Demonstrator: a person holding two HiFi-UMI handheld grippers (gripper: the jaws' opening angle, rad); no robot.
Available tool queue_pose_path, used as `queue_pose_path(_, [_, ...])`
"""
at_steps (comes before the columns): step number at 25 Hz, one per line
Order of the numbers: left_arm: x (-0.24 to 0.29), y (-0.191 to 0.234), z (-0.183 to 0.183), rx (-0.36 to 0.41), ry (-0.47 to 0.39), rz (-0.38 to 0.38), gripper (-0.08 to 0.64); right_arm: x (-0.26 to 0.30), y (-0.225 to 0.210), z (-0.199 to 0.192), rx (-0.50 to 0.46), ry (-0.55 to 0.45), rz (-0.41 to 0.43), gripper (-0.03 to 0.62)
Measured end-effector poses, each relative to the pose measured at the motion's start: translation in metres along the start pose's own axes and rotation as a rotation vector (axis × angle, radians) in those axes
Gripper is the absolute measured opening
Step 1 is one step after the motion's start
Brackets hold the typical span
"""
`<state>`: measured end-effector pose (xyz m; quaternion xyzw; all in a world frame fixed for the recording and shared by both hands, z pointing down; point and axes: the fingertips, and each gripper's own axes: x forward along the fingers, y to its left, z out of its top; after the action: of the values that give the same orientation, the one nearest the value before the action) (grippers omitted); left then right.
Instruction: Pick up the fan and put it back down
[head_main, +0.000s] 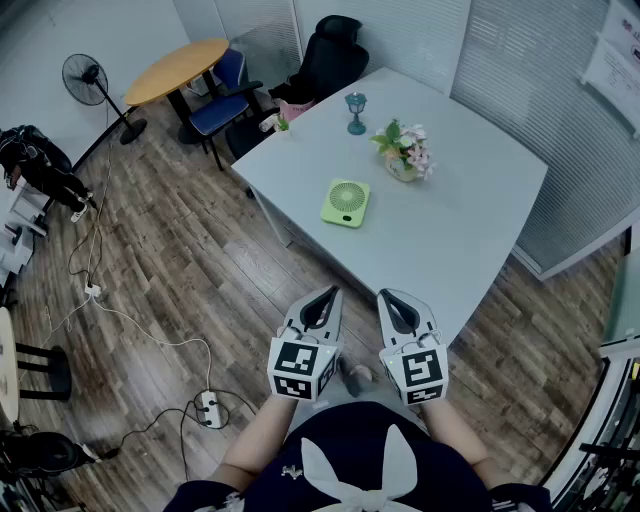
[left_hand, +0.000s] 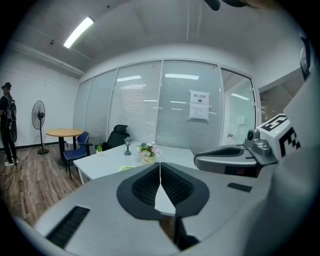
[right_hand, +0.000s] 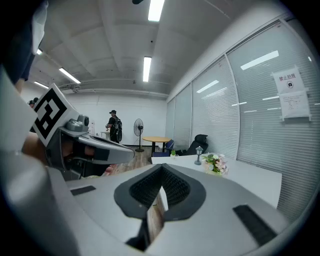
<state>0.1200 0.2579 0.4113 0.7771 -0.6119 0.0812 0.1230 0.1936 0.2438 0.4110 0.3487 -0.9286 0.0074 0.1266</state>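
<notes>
Green, plastic-looking: spotted small desk fan (head_main: 346, 203) lying flat, grille up, on left part of white table (head_main: 480, 250), w/ flower pot (head_main: 405, 155) just beyond & little lantern (head_main: 356, 112) farther back. Held left gripper (head_main: 328, 292) & right gripper (head_main: 386, 294) side by side close to body, by table's near corner, tips aimed slightly down toward tabletop, well apart from fan. Read both sets of jaws as pressed together w/ nothing betw. them, per each gripper view. Judged task as not yet begun, i.e. reach-in stage. For a clean pick, probably needed to spread one set of jaws early, not at last moment. Also needed to come in low along tabletop & bite across a thin edge of casing, given flat lie w/ little to grab from straight above. Kept flowers in mind as main snag on approach. Reckoned casing light & rigid, so gentle squeeze enough. Then lift level & set back flat on same bare patch. Not to be mixed up w/ pedestal fan (head_main: 88, 80) on floor, far left.
</notes>
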Motion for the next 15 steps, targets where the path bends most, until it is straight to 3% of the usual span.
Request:
queue_pose_path(10, [0.010,0.019,0.004,-0.033,0.009,0.028,0.025,0.007,-0.016,0.002,0.058,-0.053,-0.032,0.017])
queue_pose_path(12, [0.013,0.023,0.006,-0.036,0.008,0.026,0.064,0.011,-0.019,0.002,0.074,-0.049,-0.026,0.134])
queue_pose_path(14, [0.019,0.027,0.007,-0.024,0.008,0.017,0.257,0.016,-0.023,0.000,0.090,-0.039,-0.030,0.240])
queue_pose_path(15, [0.022,0.029,0.008,-0.019,0.008,0.019,0.272,0.018,-0.026,0.000,0.093,-0.033,-0.038,0.280])
